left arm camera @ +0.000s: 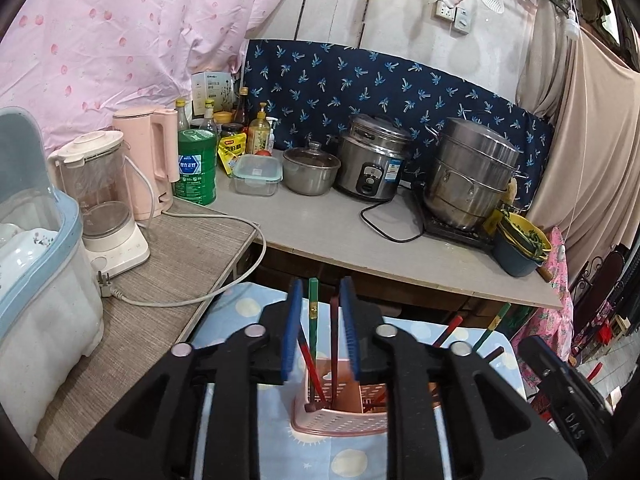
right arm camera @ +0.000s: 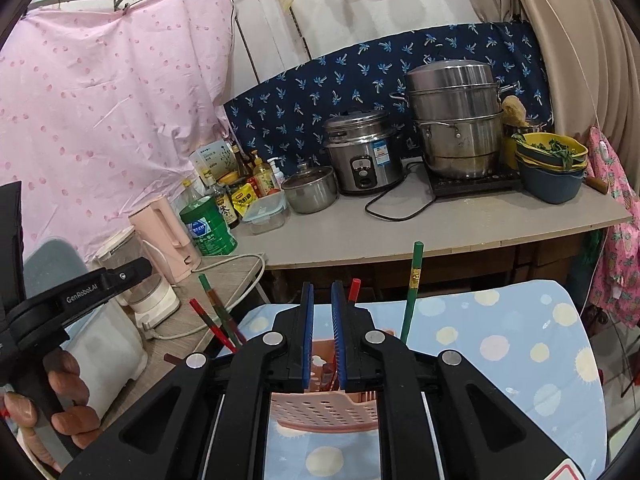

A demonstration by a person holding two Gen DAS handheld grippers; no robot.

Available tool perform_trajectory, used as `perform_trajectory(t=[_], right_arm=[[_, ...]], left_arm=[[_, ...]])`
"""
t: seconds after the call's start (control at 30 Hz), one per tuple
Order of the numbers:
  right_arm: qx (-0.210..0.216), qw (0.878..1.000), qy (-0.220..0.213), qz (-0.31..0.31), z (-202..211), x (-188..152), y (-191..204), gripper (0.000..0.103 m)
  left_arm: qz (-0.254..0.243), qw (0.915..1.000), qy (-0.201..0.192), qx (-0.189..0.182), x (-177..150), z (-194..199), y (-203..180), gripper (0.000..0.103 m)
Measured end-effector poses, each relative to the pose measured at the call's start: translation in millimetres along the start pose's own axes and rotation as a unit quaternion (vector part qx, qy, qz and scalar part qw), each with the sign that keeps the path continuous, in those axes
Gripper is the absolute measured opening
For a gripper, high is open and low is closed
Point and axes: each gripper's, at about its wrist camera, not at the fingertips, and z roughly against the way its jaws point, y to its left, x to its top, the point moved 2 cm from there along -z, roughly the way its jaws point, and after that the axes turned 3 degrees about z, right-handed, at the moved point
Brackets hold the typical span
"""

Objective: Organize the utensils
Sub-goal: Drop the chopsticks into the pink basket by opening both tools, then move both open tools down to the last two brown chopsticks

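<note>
I have both claws over the pink perforated utensil holder [left arm camera: 336,420], which stands on a blue tablecloth with pale dots [left arm camera: 248,308] in front of the grey counter [left arm camera: 360,236].

My left gripper [left arm camera: 321,292] has its blue pads spread a little. A green chopstick [left arm camera: 313,300] and a dark red chopstick [left arm camera: 334,332] stand upright in the gap with daylight between them, and I see neither pad squeezing them. Their lower ends sit in the holder's left compartment, beside a brighter red chopstick [left arm camera: 310,364] that leans to the left. More chopsticks [left arm camera: 452,328] lean out to the right from the holder's far side; I cannot tell which compartment they sit in.

My right gripper [right arm camera: 322,288] has its pads pressed nearly together, leaving only a narrow slit with nothing in it. From this wrist the holder is just beneath the fingers. A green chopstick with a yellow band [right arm camera: 414,280] rises just right of the claw, and a red-tipped chopstick [right arm camera: 354,290] pokes up behind the right finger. On the left, a hand [right arm camera: 60,400] grips the black handle of the other tool.

On the counter behind sit a rice cooker [left arm camera: 374,164], a stacked steel steamer [left arm camera: 472,172], a small lidded pot [left arm camera: 312,170], a green tin [left arm camera: 196,166] and a pink kettle [left arm camera: 148,160].
</note>
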Motion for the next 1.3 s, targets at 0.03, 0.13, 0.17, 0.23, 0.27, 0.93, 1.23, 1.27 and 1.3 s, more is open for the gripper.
perform_trajectory(t=[0.03, 0.13, 0.17, 0.23, 0.27, 0.93, 1.23, 1.27, 1.3], right_arm=[[0.000, 1.000, -0.003, 0.001, 4.2, 0.5, 0.7, 0.011], [0.002, 1.000, -0.010, 0.002, 14.8, 1.9, 2.6, 0.011], [0.002, 1.000, -0.012, 0.002, 18.6, 2.0, 2.5, 0.012], [0.004, 1.000, -0.015, 0.001, 25.8, 1.4, 3.3, 0.012], [0.003, 1.000, -0.016, 0.003, 29.4, 0.9, 3.9, 0.012], [-0.004, 0.999, 0.015, 0.029, 96.0, -78.0, 11.0, 0.017], [-0.004, 0.998, 0.056, 0.042, 115.9, -132.6, 13.6, 0.017], [-0.003, 0.997, 0.062, 0.042, 117.7, -139.3, 13.6, 0.017], [-0.004, 0.997, 0.067, 0.043, 119.2, -145.1, 13.6, 0.017]], left_arm=[[-0.002, 1.0000, -0.002, 0.002, -1.0, 2.3, -0.7, 0.027], [-0.008, 1.0000, -0.003, 0.003, -5.1, 10.1, -3.0, 0.028], [-0.010, 0.9999, -0.003, 0.003, -6.2, 12.3, -3.6, 0.028], [-0.012, 0.9999, -0.003, 0.004, -9.4, 18.5, -5.0, 0.028], [-0.013, 0.9999, -0.003, 0.003, -10.7, 20.9, -5.4, 0.028], [-0.031, 0.9983, 0.049, 0.005, -100.4, 73.0, 12.1, 0.030], [-0.032, 0.9953, 0.091, 0.008, -156.8, 82.3, 23.5, 0.030], [-0.033, 0.9948, 0.096, 0.008, -164.1, 83.6, 24.5, 0.030], [-0.034, 0.9944, 0.099, 0.008, -170.0, 84.8, 24.6, 0.030]])
